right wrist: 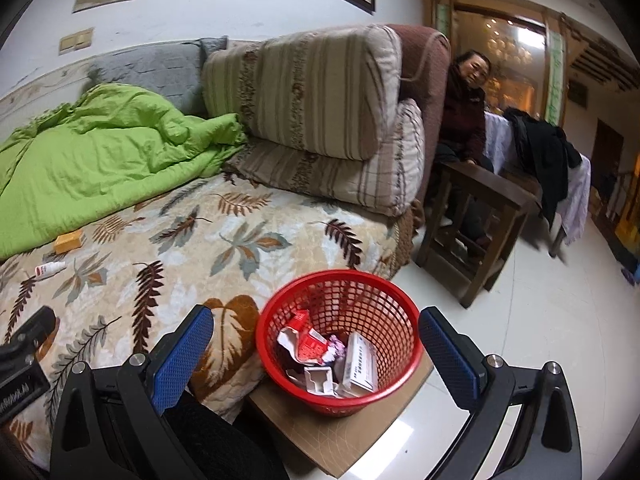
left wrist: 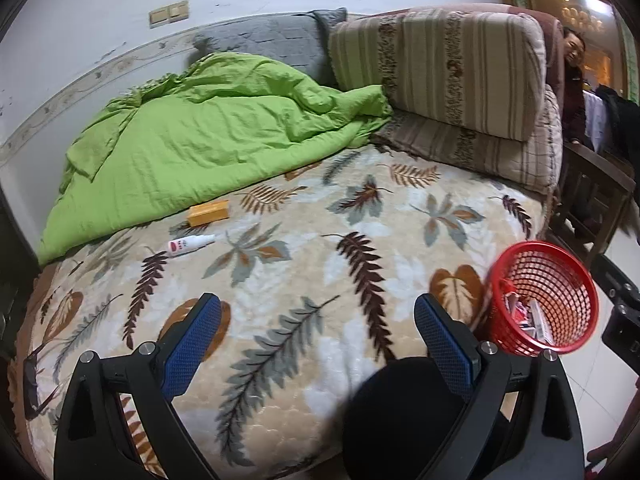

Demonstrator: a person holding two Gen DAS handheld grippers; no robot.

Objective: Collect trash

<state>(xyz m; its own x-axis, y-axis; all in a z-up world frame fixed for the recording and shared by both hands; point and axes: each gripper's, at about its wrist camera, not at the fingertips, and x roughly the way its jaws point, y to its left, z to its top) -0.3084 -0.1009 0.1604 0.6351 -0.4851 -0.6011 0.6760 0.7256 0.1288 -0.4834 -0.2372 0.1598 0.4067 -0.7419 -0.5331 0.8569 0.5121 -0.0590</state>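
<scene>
The left gripper (left wrist: 316, 316) is hovering over the leaf-patterned plush blanket (left wrist: 304, 240) with its blue-padded fingers (left wrist: 192, 344) spread wide and holding nothing. The right gripper (right wrist: 316, 336) is hanging above the red plastic mesh basket (right wrist: 400, 312), fingers equally wide and empty; crumpled red-and-white wrappers and small cartons (right wrist: 360, 364) are already lying inside.

Two pieces are still waiting on the bed, at about eleven o'clock from the left gripper: a small white squeeze bottle with a red label (left wrist: 188, 245) lying on its side, and just beyond it a flat orange cardboard box (left wrist: 209, 213) sitting right at the edge of the rumpled green quilt (left wrist: 192, 136).

The bottle is probably the easier first pick. Approaching across its narrow body, pressing the pads slightly into the soft blanket, should be keeping it from rolling away; for the box, closing across its short sides and staying clear of the quilt folds is looking wisest
</scene>
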